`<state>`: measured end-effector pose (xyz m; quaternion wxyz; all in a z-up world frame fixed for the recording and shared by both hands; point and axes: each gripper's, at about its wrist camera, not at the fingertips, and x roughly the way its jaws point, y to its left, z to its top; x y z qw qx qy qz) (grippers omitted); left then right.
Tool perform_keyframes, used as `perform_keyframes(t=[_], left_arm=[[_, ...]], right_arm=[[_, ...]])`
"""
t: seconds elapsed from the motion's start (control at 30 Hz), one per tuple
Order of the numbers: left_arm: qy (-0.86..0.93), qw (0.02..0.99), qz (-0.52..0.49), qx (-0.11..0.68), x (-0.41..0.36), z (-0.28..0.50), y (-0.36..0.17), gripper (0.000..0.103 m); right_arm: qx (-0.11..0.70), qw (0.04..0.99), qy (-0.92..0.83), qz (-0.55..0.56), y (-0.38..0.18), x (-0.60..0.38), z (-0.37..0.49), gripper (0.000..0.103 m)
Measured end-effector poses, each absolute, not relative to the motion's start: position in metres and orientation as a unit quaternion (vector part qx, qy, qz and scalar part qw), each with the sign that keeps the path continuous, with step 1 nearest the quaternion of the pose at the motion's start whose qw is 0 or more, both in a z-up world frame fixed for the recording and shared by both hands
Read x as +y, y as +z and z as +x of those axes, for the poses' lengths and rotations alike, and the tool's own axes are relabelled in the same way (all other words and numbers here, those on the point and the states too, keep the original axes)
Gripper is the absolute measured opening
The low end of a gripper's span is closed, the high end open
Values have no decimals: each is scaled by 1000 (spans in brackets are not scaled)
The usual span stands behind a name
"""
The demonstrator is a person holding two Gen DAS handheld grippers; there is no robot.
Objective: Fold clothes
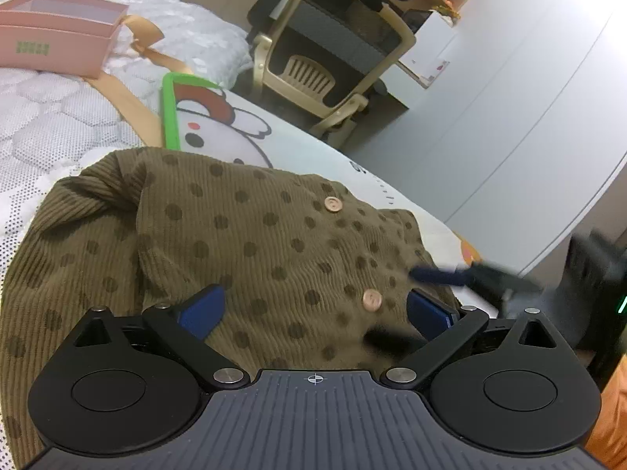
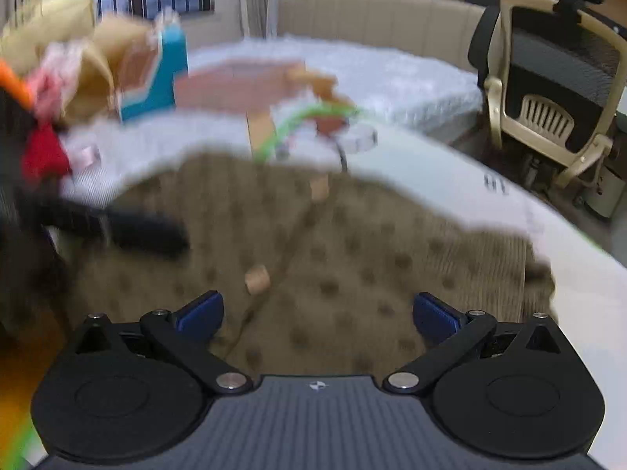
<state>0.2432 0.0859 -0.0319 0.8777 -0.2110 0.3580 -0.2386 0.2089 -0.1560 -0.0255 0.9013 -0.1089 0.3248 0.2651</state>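
- Left gripper (image 1: pixel 313 309) hangs low over the garment with its two blue-padded fingers (image 1: pixel 202 311) spread wide apart, nothing between them; it tips forward and down, so the cloth fills the space ahead of the pads.
- Right gripper (image 2: pixel 317 313) sits in much the same pose, fingers held wide apart and holding nothing, angled down at the fabric; its view is heavily smeared, so fine detail there is hard to read.
- Directly under and ahead of both claws lies the brown dotted garment (image 1: pixel 235 235), a ribbed knit with darker spots, lying rumpled, with a fold of cloth bunched to the left gripper's left.
- Between the left gripper's fingers, nearer the right pad, sits a pale wooden button (image 1: pixel 372 299); a second button (image 1: pixel 333 204) lies farther ahead on the same placket.
- To the left gripper's right, a blurred dark finger of the other gripper (image 1: pixel 439 276) reaches over the garment's edge.
- Beyond the garment, ahead of the left gripper, a white mat (image 1: pixel 274 125) with a cartoon print and a green border lies under the cloth.
- Farther ahead and to the left stands a pink box (image 1: pixel 51 35) on a white quilted bed (image 1: pixel 58 117).
- Ahead and to the right, off the bed, stands a beige-framed mesh chair (image 1: pixel 337 47).
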Motion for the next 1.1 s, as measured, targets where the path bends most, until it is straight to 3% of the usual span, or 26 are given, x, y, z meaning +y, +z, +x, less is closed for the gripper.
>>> perform_keyframes(t=[0.33,0.73,0.77,0.87,0.97,1.03,1.07,1.1], left_arm=[[-212,880,-211,369,87,234,-26,102],[-65,911,-183,364,172,133,-16,101],[-62,911,-185,363,174,135,-17,98],[-61,911,-180,367,171,146,-22,63],[-63,900,-200,382,167,161,-34,62],[-75,896,-208,386,163,166,-35,44],[-85,893,-217,385,162,168,-33,21],[-94,890,-225,385,161,170,-31,13]], right_arm=[[316,904,274,-92,-31,-156,211,103],[314,906,271,-87,-32,-156,210,103],[315,906,270,-88,-32,-156,210,103],[315,906,269,-89,-33,-155,209,103],[308,910,258,-104,-30,-151,204,103],[281,909,280,-128,-16,-135,186,103],[267,908,291,-140,-9,-127,177,103],[253,907,302,-152,-2,-120,168,103]])
